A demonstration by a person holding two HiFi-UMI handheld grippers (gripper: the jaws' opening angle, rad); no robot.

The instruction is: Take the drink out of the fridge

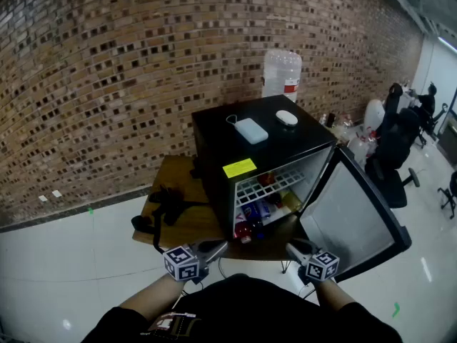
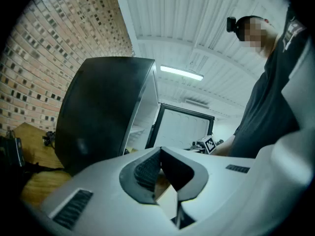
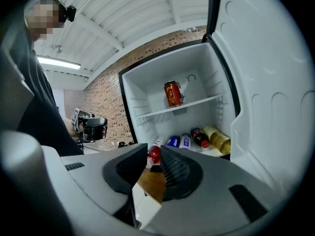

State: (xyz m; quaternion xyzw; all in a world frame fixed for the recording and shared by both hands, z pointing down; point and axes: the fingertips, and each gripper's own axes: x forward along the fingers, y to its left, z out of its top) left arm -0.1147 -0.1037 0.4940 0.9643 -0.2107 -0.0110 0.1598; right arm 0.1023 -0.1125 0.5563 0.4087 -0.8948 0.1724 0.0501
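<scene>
A black mini fridge stands on a wooden table with its door swung open to the right. In the right gripper view a red can stands on the wire shelf. Several bottles lie on the fridge floor, among them a red-capped one, a dark one and a yellow one. My right gripper is open in front of the fridge, short of the bottles, holding nothing. My left gripper is shut and empty, to the left of the fridge front.
On the fridge top lie a white flat box and a white oval thing. A large water jug stands behind against the brick wall. Black gear lies on the table's left. Office chairs stand at the right.
</scene>
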